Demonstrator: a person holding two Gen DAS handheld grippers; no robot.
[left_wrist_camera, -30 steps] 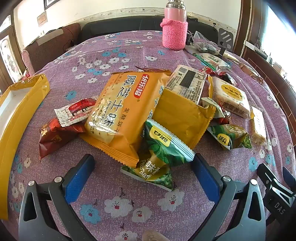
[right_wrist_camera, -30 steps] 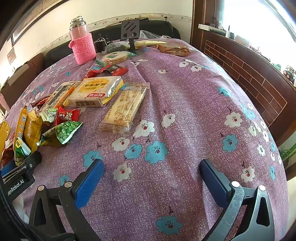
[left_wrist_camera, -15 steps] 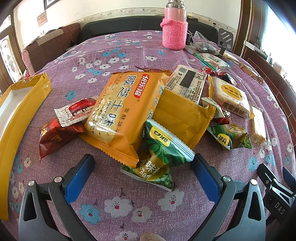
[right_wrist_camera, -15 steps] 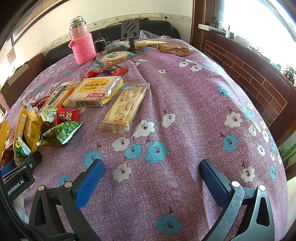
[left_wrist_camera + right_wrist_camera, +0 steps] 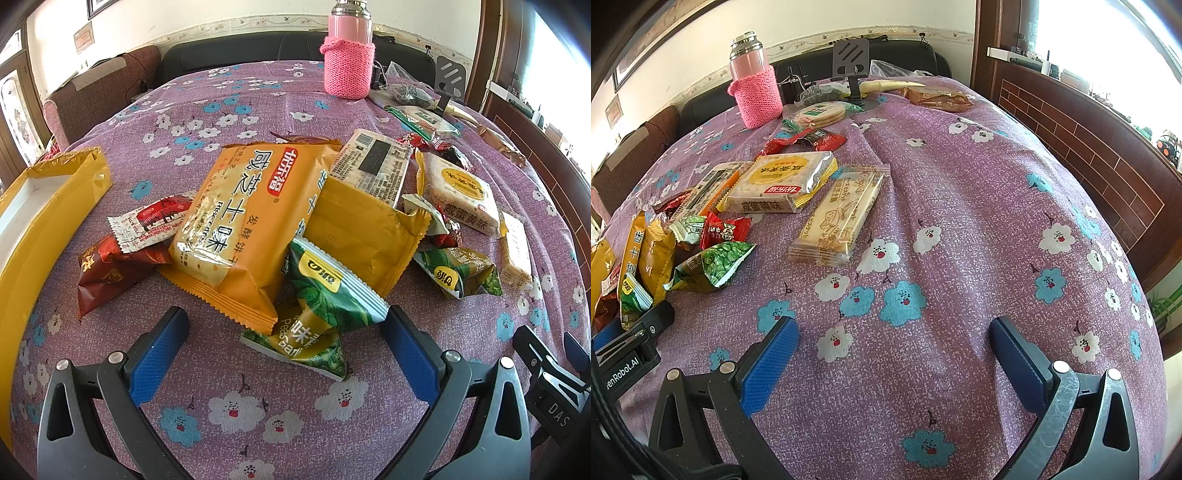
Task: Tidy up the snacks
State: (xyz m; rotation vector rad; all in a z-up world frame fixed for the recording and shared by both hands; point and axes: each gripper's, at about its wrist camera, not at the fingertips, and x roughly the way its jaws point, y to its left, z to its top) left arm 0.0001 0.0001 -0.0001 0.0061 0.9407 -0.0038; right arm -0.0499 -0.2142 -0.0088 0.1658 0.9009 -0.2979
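Counter (image 5: 258, 96): covered by a purple cloth with blue and white flowers; carries every snack.
Yellow box (image 5: 44, 206): open, at the counter's left edge, well left of the orange biscuit bag.
Orange biscuit bag (image 5: 251, 221): the landmark, mid-counter, lying flat and tilted, with a second orange pack (image 5: 365, 236) tucked under its right side.
Pink flask (image 5: 349, 55): upright in a knitted sleeve, far behind the orange biscuit bag.
Egg-yolk biscuit pack (image 5: 779, 182): right of the orange biscuit bag, beside a clear cracker pack (image 5: 842, 218).
Green pea packets (image 5: 325, 295): two overlapping, touching the orange biscuit bag's near right corner; a third (image 5: 458, 271) lies further right.
Red wrappers (image 5: 118, 258): touching the orange biscuit bag's left side.
Left gripper (image 5: 284, 339): fingers spread wide, empty, just in front of the green pea packets.
Right gripper (image 5: 894, 347): fingers spread wide, empty, over bare cloth, well right of the orange biscuit bag.
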